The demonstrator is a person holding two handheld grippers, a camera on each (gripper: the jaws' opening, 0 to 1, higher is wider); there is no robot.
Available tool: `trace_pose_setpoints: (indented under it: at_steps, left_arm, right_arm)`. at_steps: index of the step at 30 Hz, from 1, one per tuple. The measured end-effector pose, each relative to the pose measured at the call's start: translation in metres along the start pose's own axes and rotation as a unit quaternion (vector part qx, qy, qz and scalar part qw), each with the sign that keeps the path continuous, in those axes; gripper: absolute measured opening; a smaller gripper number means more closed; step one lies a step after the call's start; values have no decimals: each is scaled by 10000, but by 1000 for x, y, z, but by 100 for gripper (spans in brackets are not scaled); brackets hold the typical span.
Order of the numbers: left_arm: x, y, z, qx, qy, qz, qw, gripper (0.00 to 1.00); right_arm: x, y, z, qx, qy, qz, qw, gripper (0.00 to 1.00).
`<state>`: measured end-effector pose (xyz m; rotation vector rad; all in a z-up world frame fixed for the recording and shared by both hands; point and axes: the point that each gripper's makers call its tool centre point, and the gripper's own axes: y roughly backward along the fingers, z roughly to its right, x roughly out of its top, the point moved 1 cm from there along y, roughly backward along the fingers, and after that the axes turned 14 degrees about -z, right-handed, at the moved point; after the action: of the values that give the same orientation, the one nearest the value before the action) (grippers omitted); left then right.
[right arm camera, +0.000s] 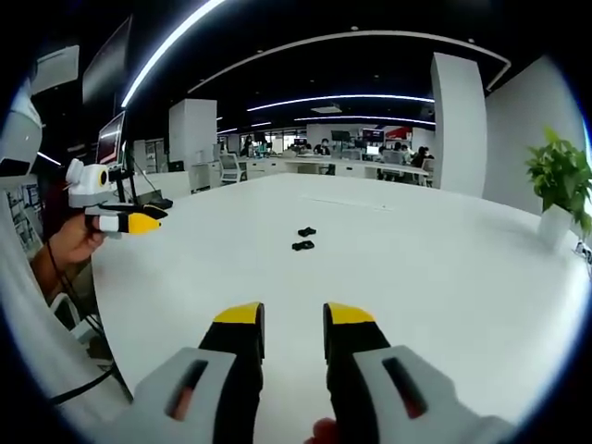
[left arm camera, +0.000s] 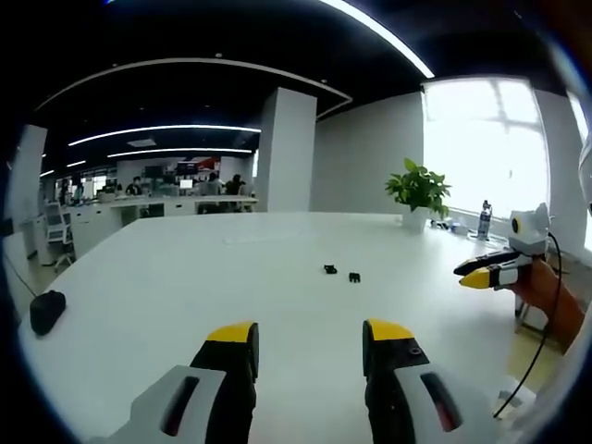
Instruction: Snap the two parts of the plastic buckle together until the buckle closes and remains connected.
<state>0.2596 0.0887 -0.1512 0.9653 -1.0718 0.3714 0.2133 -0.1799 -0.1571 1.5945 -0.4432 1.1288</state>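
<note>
The white tabletop point(left arm camera: 185, 296) spread wide under both grippers, and everything else sat in relation to it. At its far edge, in the left gripper view, stood a potted plant point(left arm camera: 418, 192) with a dark bottle point(left arm camera: 484, 220) just beside it; a black mouse-like object point(left arm camera: 46, 311) lay near the tabletop's left edge. The left gripper point(left arm camera: 310, 340) hung above the tabletop's near part, its yellow-tipped jaws spread well apart and empty. The right gripper point(right arm camera: 293, 322) hovered likewise over the near part, jaws parted by a narrower gap, nothing between them. Out toward the middle of the tabletop lay the two buckle parts point(left arm camera: 341, 273), small and black, near each other but apart, unjoined, well clear of both grippers; they also showed in the right gripper view point(right arm camera: 304, 239).
</note>
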Motion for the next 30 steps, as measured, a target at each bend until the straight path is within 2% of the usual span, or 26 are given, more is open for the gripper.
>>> trace_pose_setpoints:
  at_steps: [9, 30]
  left_arm:
    - [2, 2, -2, 25, 9, 31, 10000, 45]
    - [2, -1, 0, -11, -9, 0, 10000, 46]
  right_arm:
    - [4, 2, -2, 70, -95, 121, 9999, 29]
    - [2, 0, 0, 55, -99, 9, 9999, 28]
